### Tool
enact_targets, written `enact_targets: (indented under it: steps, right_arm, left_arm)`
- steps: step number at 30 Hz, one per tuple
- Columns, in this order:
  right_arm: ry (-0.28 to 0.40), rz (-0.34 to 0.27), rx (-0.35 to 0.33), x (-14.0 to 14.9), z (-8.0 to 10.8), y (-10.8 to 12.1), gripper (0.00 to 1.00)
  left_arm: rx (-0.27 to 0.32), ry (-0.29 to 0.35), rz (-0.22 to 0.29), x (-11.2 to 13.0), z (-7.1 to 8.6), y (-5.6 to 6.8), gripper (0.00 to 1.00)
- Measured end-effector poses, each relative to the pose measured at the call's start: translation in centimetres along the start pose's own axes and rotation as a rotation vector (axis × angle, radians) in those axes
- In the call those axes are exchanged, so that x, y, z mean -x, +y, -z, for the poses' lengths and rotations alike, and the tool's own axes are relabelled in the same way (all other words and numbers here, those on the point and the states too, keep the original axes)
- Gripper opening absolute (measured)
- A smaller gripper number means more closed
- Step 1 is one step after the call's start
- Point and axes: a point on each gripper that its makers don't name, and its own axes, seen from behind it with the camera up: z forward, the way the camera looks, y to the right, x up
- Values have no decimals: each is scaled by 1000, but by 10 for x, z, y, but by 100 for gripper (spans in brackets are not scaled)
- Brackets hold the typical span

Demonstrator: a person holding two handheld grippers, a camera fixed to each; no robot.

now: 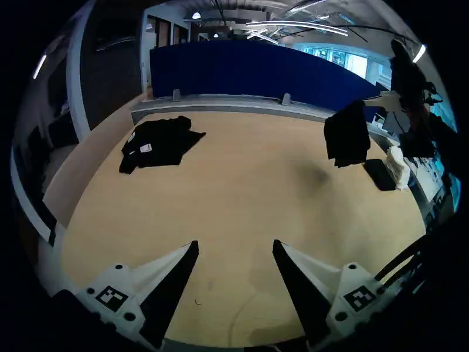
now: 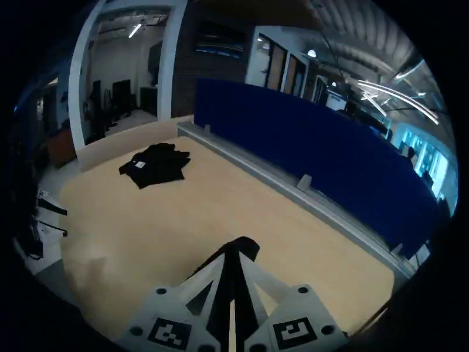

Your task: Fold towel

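Right gripper [image 2: 237, 253] pinches hanging towel [image 1: 347, 134] (black); dark pile [image 1: 158, 144] lies well apart.

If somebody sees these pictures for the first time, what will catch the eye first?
A black towel hangs above the right side of the wooden table, and a crumpled black pile lies at its far left. Behind the table stands a long blue partition.

My left gripper [image 1: 234, 249] is white with black fingers [image 1: 176, 276] and black-and-white square markers [image 1: 111, 297]. The table [image 1: 246, 193] under it is pale wood. Ahead to its left lies a black cloth pile [image 1: 158, 145] with a white tag, ahead to its right hangs a black towel [image 1: 347, 132], and beyond stands a deep blue divider [image 1: 252, 70].
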Motion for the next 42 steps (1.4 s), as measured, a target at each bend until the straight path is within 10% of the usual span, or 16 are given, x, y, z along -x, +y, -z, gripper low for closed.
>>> enact_targets:
  steps: [25, 42]
  right_arm:
    - [-94, -80, 236, 74, 63, 179, 2]
    - [-132, -146, 306, 110, 70, 238, 2]
  left_arm:
    - [-4, -26, -28, -16, -15, 22, 94]
    - [-3, -42, -52, -18, -20, 36, 94]
